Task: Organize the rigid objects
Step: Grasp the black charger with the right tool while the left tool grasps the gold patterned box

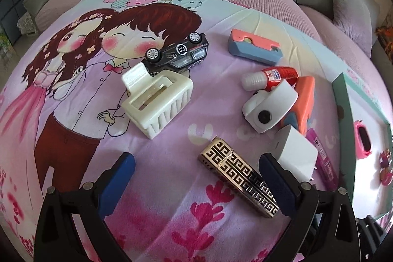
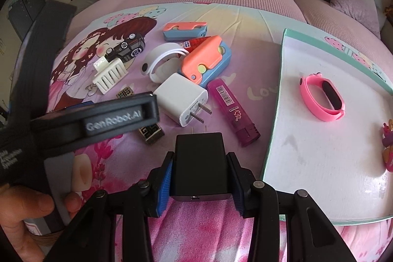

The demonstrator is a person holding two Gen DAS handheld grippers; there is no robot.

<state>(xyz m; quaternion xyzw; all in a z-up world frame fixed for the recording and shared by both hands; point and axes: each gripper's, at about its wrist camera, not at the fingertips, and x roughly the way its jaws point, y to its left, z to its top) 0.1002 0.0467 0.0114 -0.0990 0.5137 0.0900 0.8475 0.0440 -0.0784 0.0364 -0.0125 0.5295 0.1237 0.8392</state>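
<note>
Right tongs (image 2: 200, 174) clamped on black charger (image 2: 200, 163), prongs forward, just beside white tray (image 2: 307, 151) already holding pink band (image 2: 324, 100), likely bound there. Left tongs (image 1: 196, 178) wide, poised over patterned lighter (image 1: 239, 174) on the bed, probably next.

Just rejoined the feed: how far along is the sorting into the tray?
Done: pink watch band lies in the tray. In hand: right gripper clamps the black charger; left gripper is open over the patterned lighter. Left: white charger, toy car, the rest.
</note>
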